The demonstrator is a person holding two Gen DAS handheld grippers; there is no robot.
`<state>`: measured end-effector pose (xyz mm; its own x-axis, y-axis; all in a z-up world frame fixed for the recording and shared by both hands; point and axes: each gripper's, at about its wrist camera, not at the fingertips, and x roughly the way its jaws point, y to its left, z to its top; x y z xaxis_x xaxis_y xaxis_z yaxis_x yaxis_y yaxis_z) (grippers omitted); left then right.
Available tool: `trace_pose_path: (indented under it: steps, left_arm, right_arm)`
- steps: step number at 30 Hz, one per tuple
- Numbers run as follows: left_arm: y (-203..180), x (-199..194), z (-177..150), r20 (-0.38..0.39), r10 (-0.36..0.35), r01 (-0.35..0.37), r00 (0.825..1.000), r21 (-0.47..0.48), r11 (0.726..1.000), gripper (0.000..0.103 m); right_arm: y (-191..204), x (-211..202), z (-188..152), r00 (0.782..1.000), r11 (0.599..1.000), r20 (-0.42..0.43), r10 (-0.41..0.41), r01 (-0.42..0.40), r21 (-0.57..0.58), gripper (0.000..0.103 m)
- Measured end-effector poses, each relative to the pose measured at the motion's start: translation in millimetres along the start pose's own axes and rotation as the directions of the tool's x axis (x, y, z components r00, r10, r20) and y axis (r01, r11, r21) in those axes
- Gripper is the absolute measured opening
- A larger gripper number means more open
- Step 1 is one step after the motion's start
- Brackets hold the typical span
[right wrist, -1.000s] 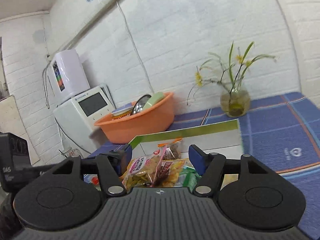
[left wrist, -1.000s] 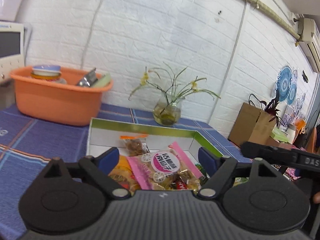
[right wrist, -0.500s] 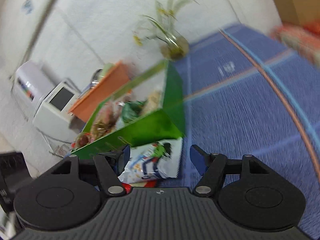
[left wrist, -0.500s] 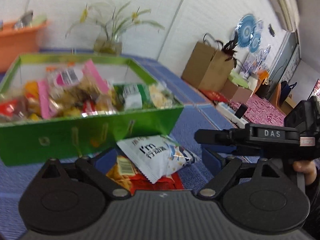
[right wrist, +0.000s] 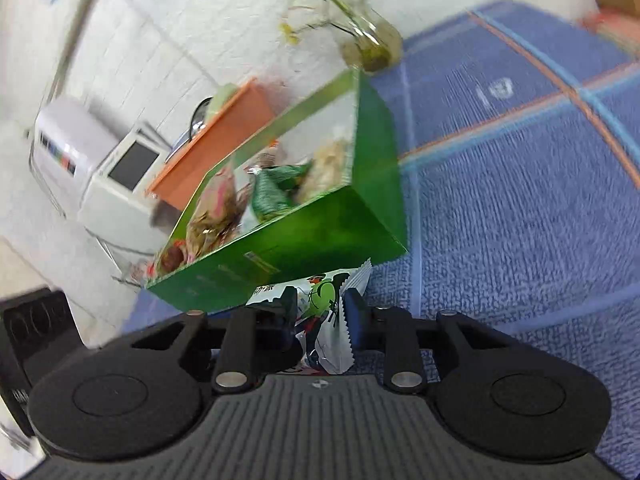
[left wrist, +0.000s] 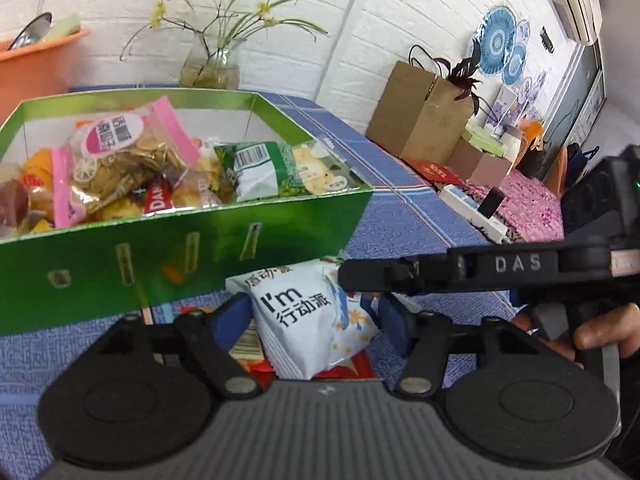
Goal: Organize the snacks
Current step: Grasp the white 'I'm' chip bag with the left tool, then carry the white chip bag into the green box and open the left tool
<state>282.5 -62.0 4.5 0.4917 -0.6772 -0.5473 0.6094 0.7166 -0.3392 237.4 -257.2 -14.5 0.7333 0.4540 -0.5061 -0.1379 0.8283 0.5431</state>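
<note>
The white snack packet point(left wrist: 308, 320) with black "I'm" lettering lies on the blue woven tablecloth point(left wrist: 400, 216), just in front of the near wall of the green snack box point(left wrist: 172, 252). It sits between the blue fingers of the left gripper point(left wrist: 310, 324), whose jaws are closing; gaps show on both sides, so the pads do not press it. Under the packet a red-and-orange wrapper point(left wrist: 352, 366) shows.

The right gripper point(right wrist: 320, 320) has the same white packet point(right wrist: 328, 320) between its fingers too — its jaws are closing, and the pads lie against the packet's serrated end, pinching it.

The left wrist view alone shows the box's contents clearly: a pink-edged bag of round crackers point(left wrist: 120, 160), a green-and-white packet point(left wrist: 260, 168) and other snacks piled inside. It also shows the right gripper's black body marked "DAS" point(left wrist: 480, 270) crossing over the packet, and the person's hand point(left wrist: 600, 330) behind it.

The right wrist view — blurred — shows instead the box's right side wall, an orange basin point(right wrist: 216, 140) behind it and a white appliance with a dark screen point(right wrist: 120, 176) by the wall.
</note>
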Motion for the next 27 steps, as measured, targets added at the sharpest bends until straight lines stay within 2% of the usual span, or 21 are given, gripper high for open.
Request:
trace_pose_path:
  steps: [2,5,6,9,15,20,23,27]
  left_arm:
    - [2.1,-5.3,-0.9,0.015,-0.009,0.010,1.000,-0.017,1.000,0.057]
    - [0.7,-18.7,-2.9,0.047,-0.012,0.013,0.999,-0.019,1.000,0.053]
    - [-1.6,-24.4,-3.3,0.067,-0.003,0.003,0.998,-0.010,1.000,0.050]
    - [-5.1,-43.8,-1.8,0.116,0.018,-0.019,0.993,0.007,1.000,0.050]
    - [-3.0,-70.6,1.1,0.189,0.064,-0.069,0.980,0.021,0.997,0.049]
    - [0.5,-87.2,4.2,0.235,0.106,-0.118,0.966,0.035,0.992,0.048]
    - [2.2,-94.4,9.1,0.252,0.134,-0.149,0.958,0.040,0.988,0.043]
    - [-2.0,-96.6,26.6,0.251,0.182,-0.211,0.951,0.093,0.973,0.041]
  right_arm:
    - [11.8,-6.7,-3.3,0.999,0.998,0.028,-0.015,0.017,-0.060,0.034]
    - [21.7,-17.2,-3.5,0.998,0.996,0.057,0.002,0.003,-0.094,0.032]
    - [25.3,-20.6,-2.0,0.998,0.995,0.067,0.013,-0.006,-0.103,0.032]
    - [38.5,-29.3,0.5,0.994,0.988,0.096,0.056,-0.042,-0.150,0.032]
    - [68.6,-24.3,3.6,0.987,0.960,0.134,0.085,-0.045,-0.277,0.032]
    - [81.3,-18.8,7.0,0.982,0.950,0.148,0.118,-0.068,-0.306,0.032]
    - [85.3,-15.0,11.6,0.978,0.953,0.166,0.126,-0.072,-0.295,0.032]
    - [88.4,-9.4,25.5,0.975,0.947,0.165,0.149,-0.092,-0.309,0.032]
